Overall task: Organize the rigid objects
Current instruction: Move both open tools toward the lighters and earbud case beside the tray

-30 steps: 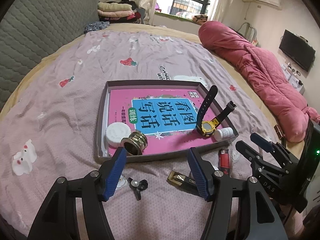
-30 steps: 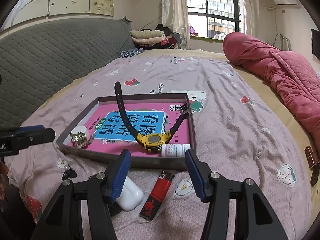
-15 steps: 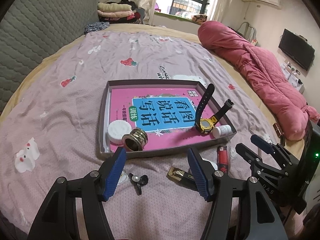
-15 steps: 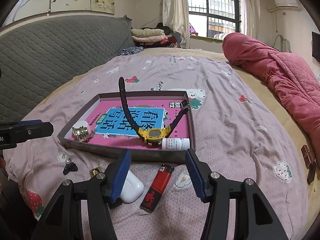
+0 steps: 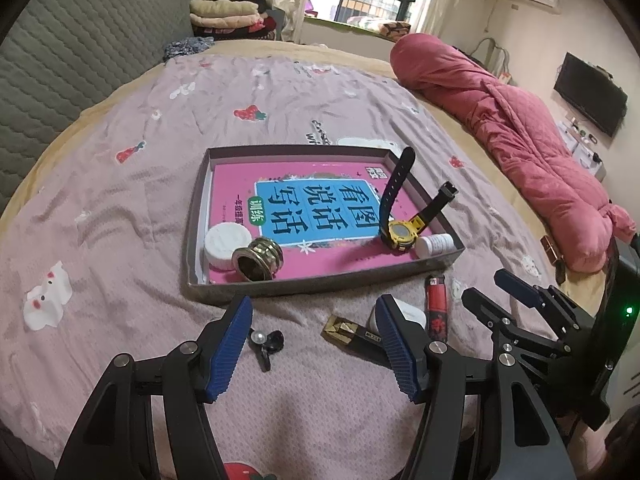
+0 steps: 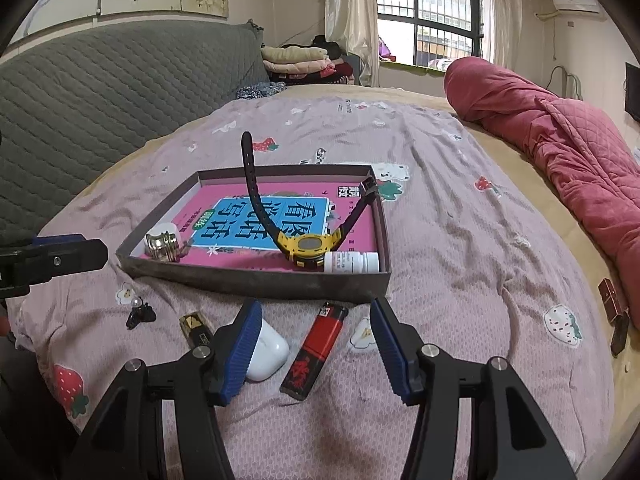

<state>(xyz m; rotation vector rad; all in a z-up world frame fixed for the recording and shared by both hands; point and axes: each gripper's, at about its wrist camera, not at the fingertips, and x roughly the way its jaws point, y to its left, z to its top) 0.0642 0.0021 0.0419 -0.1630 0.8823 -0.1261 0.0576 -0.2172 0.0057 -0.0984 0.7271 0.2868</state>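
Observation:
A shallow grey box [image 5: 320, 280] on the bed holds a pink book [image 5: 320, 208], a yellow watch [image 5: 402, 234], a white pill bottle [image 5: 436, 244], a white round jar [image 5: 226, 242] and a brass ring piece [image 5: 258, 258]. Loose on the sheet in front of it lie a black pearl hair clip [image 5: 264, 342], a gold-and-black stick [image 5: 348, 330], a white earbud case [image 6: 268, 350] and a red lighter [image 6: 320, 344]. My left gripper [image 5: 312, 308] hovers open above the clip and the stick. My right gripper [image 6: 315, 308] is open above the lighter, and its left finger partly hides the case.
A rolled red quilt [image 5: 520, 136] lies along the bed's right side, with a small brown box [image 6: 612, 298] near it. A grey padded headboard [image 6: 100, 92] stands on the left. Folded clothes [image 6: 304, 60] sit by the window. The purple printed sheet [image 6: 460, 240] stretches right of the box.
Both grippers have drawn back a little from the box, so the loose items in front of it show more fully. Nothing was picked up or shifted.

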